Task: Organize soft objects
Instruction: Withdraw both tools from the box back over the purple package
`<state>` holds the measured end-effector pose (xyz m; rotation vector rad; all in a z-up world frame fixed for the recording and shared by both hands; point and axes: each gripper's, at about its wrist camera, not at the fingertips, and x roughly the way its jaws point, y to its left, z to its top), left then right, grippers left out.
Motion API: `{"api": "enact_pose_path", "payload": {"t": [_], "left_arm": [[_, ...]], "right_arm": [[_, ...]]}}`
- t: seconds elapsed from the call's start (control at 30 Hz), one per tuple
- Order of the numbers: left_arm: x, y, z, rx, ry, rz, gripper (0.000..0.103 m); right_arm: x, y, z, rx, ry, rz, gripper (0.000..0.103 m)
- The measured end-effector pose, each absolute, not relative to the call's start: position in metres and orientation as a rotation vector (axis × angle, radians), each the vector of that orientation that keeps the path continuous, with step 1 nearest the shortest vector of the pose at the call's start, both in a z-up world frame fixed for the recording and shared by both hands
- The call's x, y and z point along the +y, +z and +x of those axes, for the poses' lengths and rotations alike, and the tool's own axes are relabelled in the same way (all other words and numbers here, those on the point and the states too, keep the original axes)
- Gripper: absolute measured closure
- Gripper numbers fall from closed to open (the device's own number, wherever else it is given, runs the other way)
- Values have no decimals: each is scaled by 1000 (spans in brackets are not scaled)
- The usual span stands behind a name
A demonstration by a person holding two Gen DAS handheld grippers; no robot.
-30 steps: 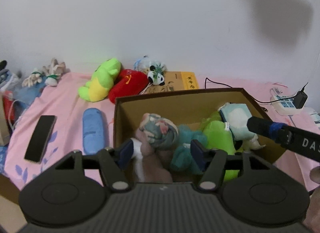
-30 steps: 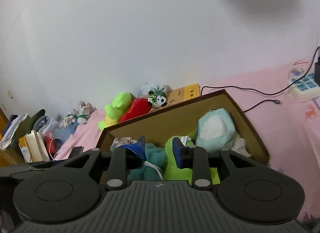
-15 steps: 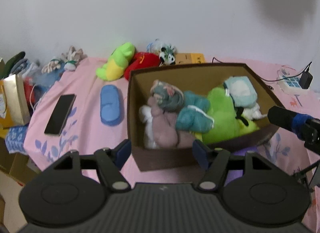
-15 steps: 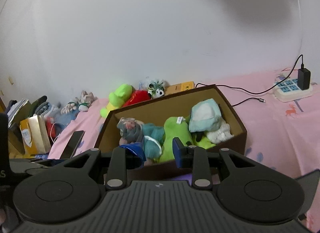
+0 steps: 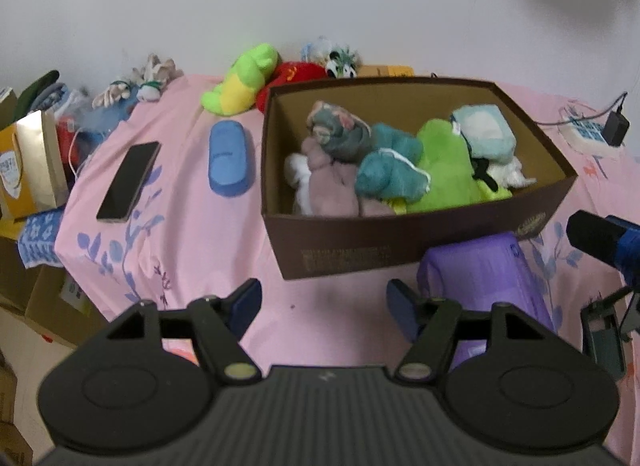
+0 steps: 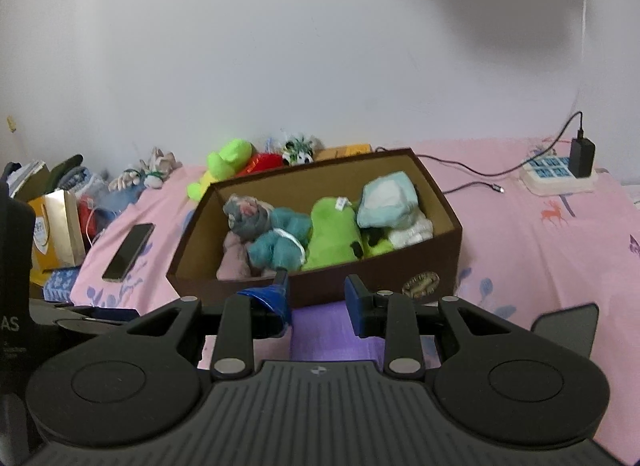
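Grippers have both drawn back from the brown box (image 5: 420, 242), which sits mid-bed on the pink sheet (image 5: 180, 201) holding the grey-floral bundle (image 5: 338, 131) among other plush. The left gripper (image 5: 323, 306) has just been opening and is empty, jaws wide. The right gripper (image 6: 318, 302) stands narrowly parted on nothing. That drop looks finished; the blue pillow (image 5: 231, 157) and green plush (image 5: 240, 79) toward the bed's far edge remain.

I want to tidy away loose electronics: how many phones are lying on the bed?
1. The phone lies flat on the pink bedsheet, left of the blue case and the box. Others may be hidden.
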<state>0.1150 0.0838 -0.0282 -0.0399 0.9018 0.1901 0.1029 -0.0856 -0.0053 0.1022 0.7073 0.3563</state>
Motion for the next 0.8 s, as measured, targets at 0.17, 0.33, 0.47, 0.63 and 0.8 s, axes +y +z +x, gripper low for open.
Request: {"api": "enact_pose_path", "payload": {"t": [0.17, 0.33, 0.47, 0.63, 0.8], "left_arm": [[80, -33, 111, 923, 183, -40, 34], [76, -36, 109, 934, 195, -28, 34], [70, -36, 106, 939, 214, -18, 34], [62, -34, 102, 951, 248, -28, 34], [48, -32, 99, 965, 262, -35, 34]], "right_arm": [[-88, -9, 100, 735, 335, 102, 90], [-92, -13, 96, 753, 322, 98, 90], [-96, -16, 95, 781, 336, 95, 89], [-103, -15, 94, 805, 361, 64, 89], [-117, -12, 93, 826, 370, 42, 89]]}}
